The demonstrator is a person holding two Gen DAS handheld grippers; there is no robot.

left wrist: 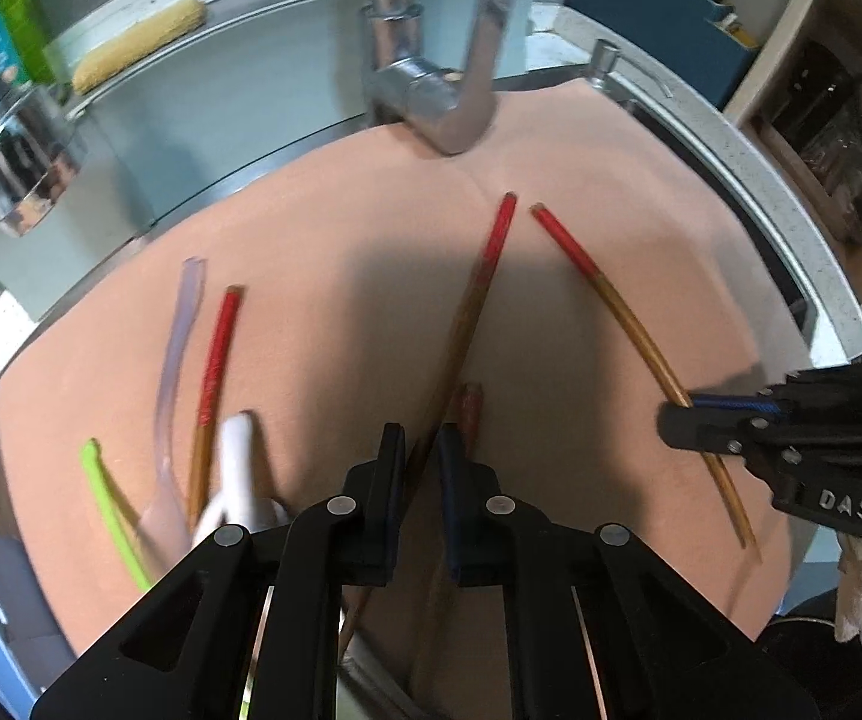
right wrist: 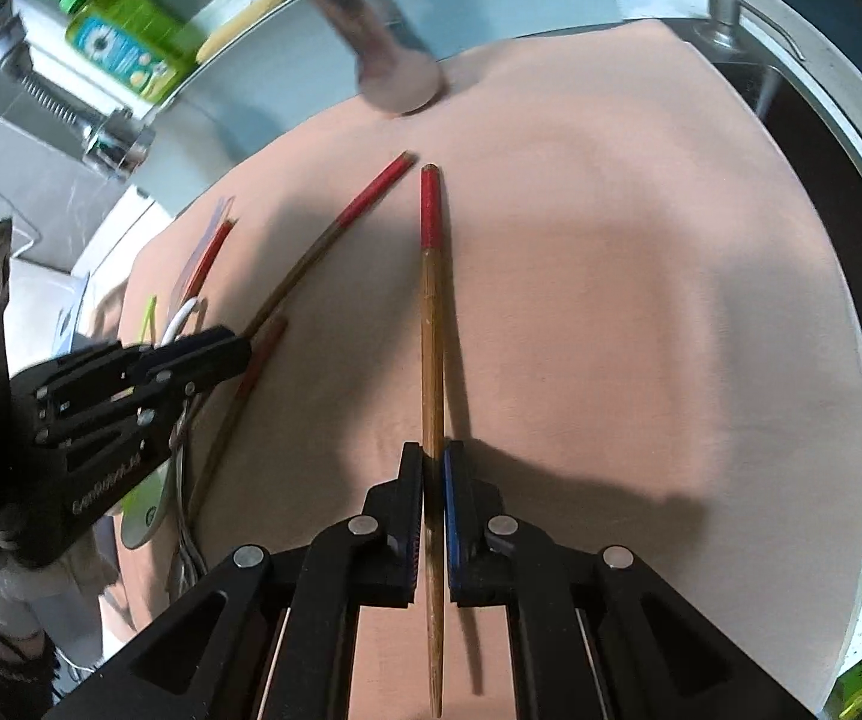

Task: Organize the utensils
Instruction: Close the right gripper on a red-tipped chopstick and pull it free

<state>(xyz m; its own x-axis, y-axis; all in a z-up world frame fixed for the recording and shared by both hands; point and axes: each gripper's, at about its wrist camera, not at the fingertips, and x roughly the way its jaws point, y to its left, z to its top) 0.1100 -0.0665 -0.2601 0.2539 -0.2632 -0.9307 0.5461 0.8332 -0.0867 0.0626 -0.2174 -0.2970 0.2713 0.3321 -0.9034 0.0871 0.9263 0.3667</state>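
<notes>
While each hand-held gripper [left wrist: 418, 450] [right wrist: 433, 468] pinches a chopstick [left wrist: 479, 300] [right wrist: 431, 324]: faucet [left wrist: 431, 90] w/ soap bottle [right wrist: 125, 48] behind mat [right wrist: 611, 300].

Black left gripper [left wrist: 421, 450] and right gripper [right wrist: 433, 468], silver screws, blue pads.

Home kitchen: chrome faucet [left wrist: 431, 78] over sink surround, green dish-soap bottle [right wrist: 125, 42], yellow sponge [left wrist: 137, 51]
</notes>
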